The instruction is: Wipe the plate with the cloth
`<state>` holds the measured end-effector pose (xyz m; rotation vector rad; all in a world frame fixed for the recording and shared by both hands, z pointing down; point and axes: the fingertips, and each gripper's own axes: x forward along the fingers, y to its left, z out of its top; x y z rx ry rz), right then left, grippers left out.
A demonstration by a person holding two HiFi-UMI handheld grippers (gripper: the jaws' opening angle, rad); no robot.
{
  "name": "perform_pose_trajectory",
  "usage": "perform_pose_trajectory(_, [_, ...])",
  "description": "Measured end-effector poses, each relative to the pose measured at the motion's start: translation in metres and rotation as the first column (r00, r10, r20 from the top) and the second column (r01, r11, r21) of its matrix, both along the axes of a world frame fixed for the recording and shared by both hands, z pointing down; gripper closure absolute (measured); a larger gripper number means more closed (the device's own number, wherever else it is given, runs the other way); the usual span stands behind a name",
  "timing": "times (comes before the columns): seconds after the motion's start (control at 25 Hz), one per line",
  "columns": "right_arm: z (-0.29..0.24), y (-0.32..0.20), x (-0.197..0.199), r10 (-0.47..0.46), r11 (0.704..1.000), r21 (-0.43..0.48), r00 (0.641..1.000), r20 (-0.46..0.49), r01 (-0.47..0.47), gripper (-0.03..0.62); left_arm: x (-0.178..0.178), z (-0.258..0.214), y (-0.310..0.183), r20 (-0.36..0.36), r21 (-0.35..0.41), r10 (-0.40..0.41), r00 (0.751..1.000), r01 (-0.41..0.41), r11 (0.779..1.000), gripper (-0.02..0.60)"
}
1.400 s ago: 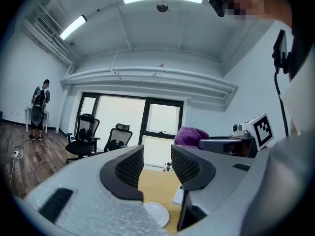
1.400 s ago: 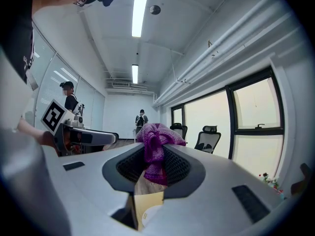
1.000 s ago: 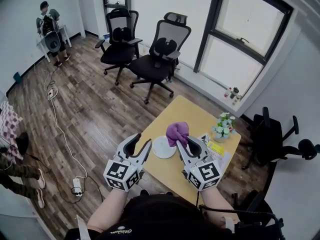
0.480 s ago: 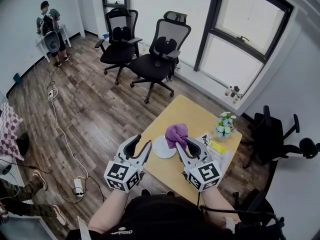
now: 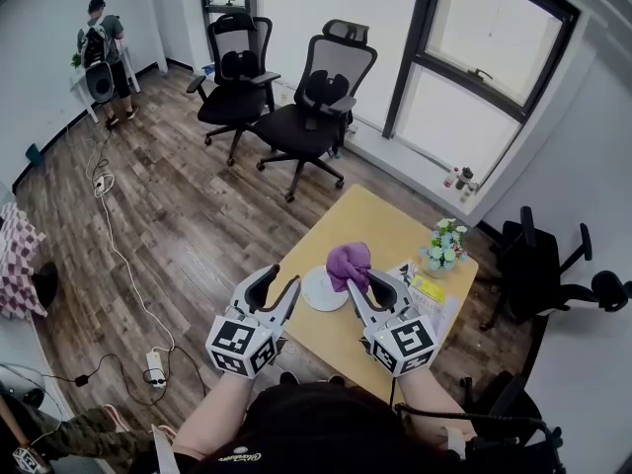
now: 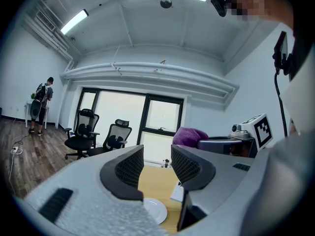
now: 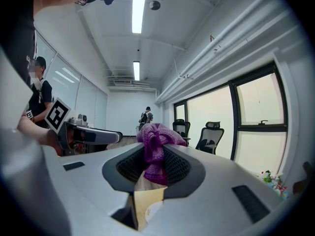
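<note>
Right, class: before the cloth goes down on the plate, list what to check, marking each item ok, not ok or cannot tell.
1. Purple cloth clamped in right tongs: ok.
2. Left tongs open, nothing between them: ok.
3. White plate lying flat on yellow table: ok.
4. Cloth touching plate: not ok, it is held up off the table.
5. Flower pot standing apart from plate: ok.
6. Where the plate is dirty: cannot tell, too small to see.

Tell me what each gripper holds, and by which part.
The right gripper pinches the purple cloth by one end, and the bunched rest sticks out past the jaw tips. The left gripper holds nothing; its jaws stand apart.
</note>
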<state>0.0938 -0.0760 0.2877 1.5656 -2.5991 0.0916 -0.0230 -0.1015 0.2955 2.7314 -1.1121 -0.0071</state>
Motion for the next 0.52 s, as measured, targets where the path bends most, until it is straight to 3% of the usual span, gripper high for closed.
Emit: perform_pose_trajectory(0.52, [0.0028,-0.0016,0.0014,0.001,1.0,0.0,1.0,-0.007,-0.001,0.505,0.0028,0.0039,-0.001,0.003,-0.007,0.01,1.0,-0.01,1.0,0.408])
